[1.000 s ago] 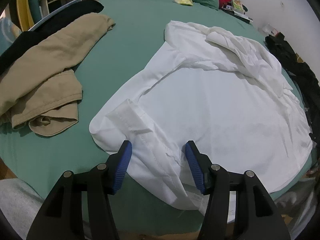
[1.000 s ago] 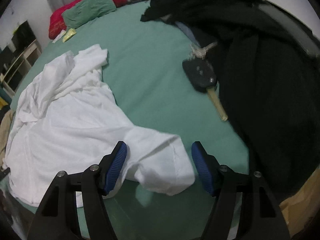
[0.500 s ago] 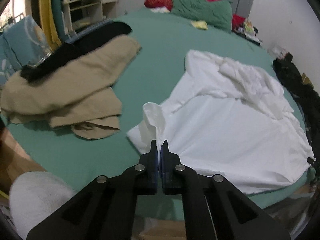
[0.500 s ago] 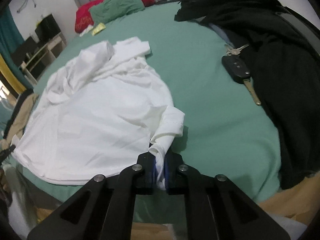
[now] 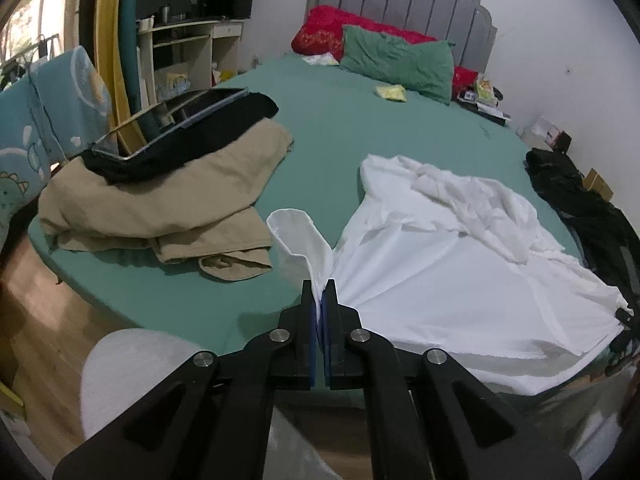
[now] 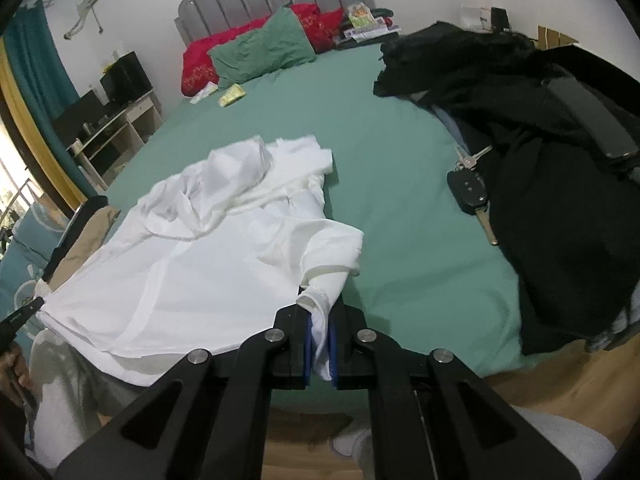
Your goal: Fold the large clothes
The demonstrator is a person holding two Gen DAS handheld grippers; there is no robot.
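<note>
A green bed (image 5: 352, 128) fills both views, and on it the white shirt (image 5: 448, 264) lies spread near the foot edge, its crumpled upper part toward the headboard (image 5: 400, 4) and its bottom hem overhanging the edge nearest the person. The shirt runs lengthwise away from both tools toward the headboard; the left gripper (image 5: 319, 300) is clamped on the hem corner at the shirt's left, the right gripper (image 6: 319, 320) is clamped on the bunched corner at its right, so each hand holds its own end of the near edge and neither is plainly the nearer. Both corners are raised off the bed while the shirt's middle lies flat between them. By this reading the coming move is a carry of the near edge forward, toward the crumpled end. Left of the shirt sits a heap of tan trousers (image 5: 160, 204) with a black garment (image 5: 192, 140) draped over a tray (image 5: 180, 108) at the bed's side; what the tray holds cannot be made out. Right of the shirt lies a dark coat (image 6: 552, 184), and between shirt and coat a car key (image 6: 470, 192), well apart from the shirt.
</note>
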